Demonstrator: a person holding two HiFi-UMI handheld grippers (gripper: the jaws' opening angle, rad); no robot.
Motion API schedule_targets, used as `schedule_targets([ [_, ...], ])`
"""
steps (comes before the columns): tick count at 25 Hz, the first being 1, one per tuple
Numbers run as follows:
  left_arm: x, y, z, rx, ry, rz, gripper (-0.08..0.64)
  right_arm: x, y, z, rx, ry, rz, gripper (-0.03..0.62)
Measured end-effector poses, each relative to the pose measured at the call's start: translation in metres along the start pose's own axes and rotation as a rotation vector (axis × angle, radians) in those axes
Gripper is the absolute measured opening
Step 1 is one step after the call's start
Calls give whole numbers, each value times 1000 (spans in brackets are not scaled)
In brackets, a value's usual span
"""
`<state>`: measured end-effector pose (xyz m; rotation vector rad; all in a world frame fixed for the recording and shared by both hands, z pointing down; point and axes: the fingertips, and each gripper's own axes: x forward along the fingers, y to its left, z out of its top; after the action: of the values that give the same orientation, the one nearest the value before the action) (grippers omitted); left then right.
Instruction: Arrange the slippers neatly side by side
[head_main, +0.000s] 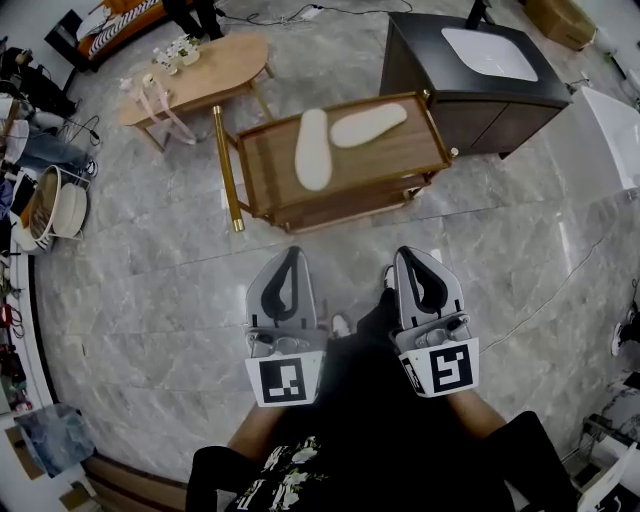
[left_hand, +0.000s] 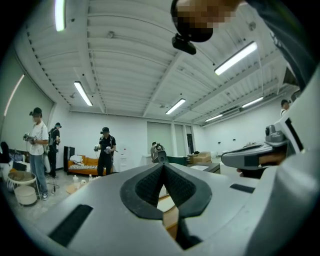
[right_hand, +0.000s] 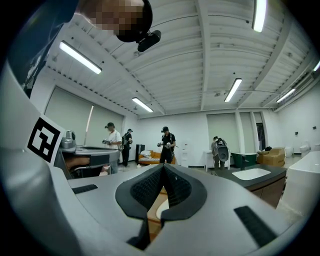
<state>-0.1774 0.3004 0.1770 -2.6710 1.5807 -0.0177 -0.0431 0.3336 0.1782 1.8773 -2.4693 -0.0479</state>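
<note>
Head view, slippers: both white, on the wooden table (head_main: 400, 160) ahead of us. The lengthwise slipper (head_main: 313, 148) runs away from us. The slanted slipper (head_main: 368, 124) lies crosswise to its right, ends near, not parallel.
Head view, left gripper (head_main: 293, 254): we hold it over the marble floor (head_main: 150, 300), short of the table. Jaws pinched together, nothing in them.
Head view, right gripper (head_main: 412, 258): alongside the left, also clenched & empty.
Left gripper view, jaws: pads meet at the tip, no load. Table wood peeks thru the gap below, right gripper at the right edge.
Right gripper view, jaws: closed tight, empty. Wood + a pale patch under the gap, we can't tell what. Dark cabinet (right_hand: 250, 180) w/ white basin on the right.
Bkgd: people (right_hand: 166, 145) standing near an orange sofa (right_hand: 150, 159).
</note>
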Motion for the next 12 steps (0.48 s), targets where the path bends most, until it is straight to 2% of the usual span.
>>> schedule_targets([
  [4,17,-8,3,49,15,15,2,14,-20,1,11,-8,27,-8],
  [7,32,-9,8,30,21,34,2,27,-32,5,22,-21,66,-8],
  [12,64,-4,21,-12,-16,96,2,45,-66,9,12,-27,101,-8],
])
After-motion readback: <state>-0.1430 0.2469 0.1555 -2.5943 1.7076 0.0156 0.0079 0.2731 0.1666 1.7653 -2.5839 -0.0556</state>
